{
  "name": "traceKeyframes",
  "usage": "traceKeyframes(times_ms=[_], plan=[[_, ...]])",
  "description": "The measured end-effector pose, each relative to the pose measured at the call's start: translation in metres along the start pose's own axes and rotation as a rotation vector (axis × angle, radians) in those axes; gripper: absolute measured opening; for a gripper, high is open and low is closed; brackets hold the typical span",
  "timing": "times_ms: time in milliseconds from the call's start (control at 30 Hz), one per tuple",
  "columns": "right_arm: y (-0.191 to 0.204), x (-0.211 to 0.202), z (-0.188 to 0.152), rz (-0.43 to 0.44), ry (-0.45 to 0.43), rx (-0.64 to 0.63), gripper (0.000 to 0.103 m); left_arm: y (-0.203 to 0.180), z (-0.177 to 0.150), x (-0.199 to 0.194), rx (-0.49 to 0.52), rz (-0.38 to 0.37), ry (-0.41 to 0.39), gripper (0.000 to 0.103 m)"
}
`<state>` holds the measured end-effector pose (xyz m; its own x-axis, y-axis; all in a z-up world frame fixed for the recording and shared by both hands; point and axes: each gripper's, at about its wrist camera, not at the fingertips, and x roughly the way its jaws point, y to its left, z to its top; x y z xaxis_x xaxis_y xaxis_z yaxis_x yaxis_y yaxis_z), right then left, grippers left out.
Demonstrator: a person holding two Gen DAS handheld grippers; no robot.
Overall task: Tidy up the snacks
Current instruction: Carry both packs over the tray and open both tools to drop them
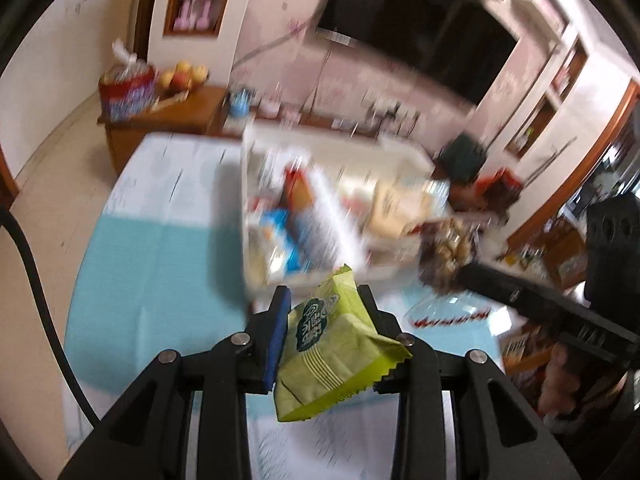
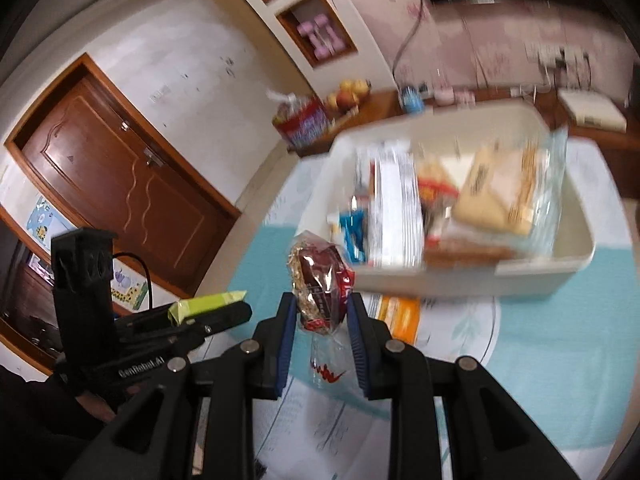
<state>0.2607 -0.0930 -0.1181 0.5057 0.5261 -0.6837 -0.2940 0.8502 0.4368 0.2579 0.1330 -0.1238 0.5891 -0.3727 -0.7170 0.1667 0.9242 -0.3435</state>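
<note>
My left gripper is shut on a green snack packet, held above the table; the same packet shows edge-on in the right wrist view. My right gripper is shut on a clear-wrapped brown nut snack, which also appears at the right of the left wrist view. Beyond both stands a white bin with several snack packs in it, seen too in the left wrist view. An orange packet lies flat in front of the bin.
The table wears a turquoise and white cloth. A wooden cabinet behind carries a red snack bag and a bowl of fruit. A brown door is at the left. A hand holds the left gripper.
</note>
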Motion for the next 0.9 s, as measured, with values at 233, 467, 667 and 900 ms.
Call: traceKeyframes(times_ms=[233, 467, 667, 900], plan=[[0.005, -0.013, 0.025, -0.129, -0.136, -0.108, 0.026, -0.016, 0.04, 0.008, -0.022, -0.004, -0.129, 0.031], [0.001, -0.006, 0.029, -0.33, -0.211, -0.197, 0.026, -0.024, 0.067, 0.03, -0.037, -0.005, -0.177, 0.031], [-0.01, 0.008, 0.031, -0.407, -0.184, -0.239, 0.026, -0.027, 0.084, 0.056, -0.049, 0.003, -0.176, 0.032], [-0.029, 0.01, 0.037, -0.397, -0.145, -0.22, 0.035, -0.038, 0.088, 0.061, -0.031, 0.066, -0.18, 0.066]])
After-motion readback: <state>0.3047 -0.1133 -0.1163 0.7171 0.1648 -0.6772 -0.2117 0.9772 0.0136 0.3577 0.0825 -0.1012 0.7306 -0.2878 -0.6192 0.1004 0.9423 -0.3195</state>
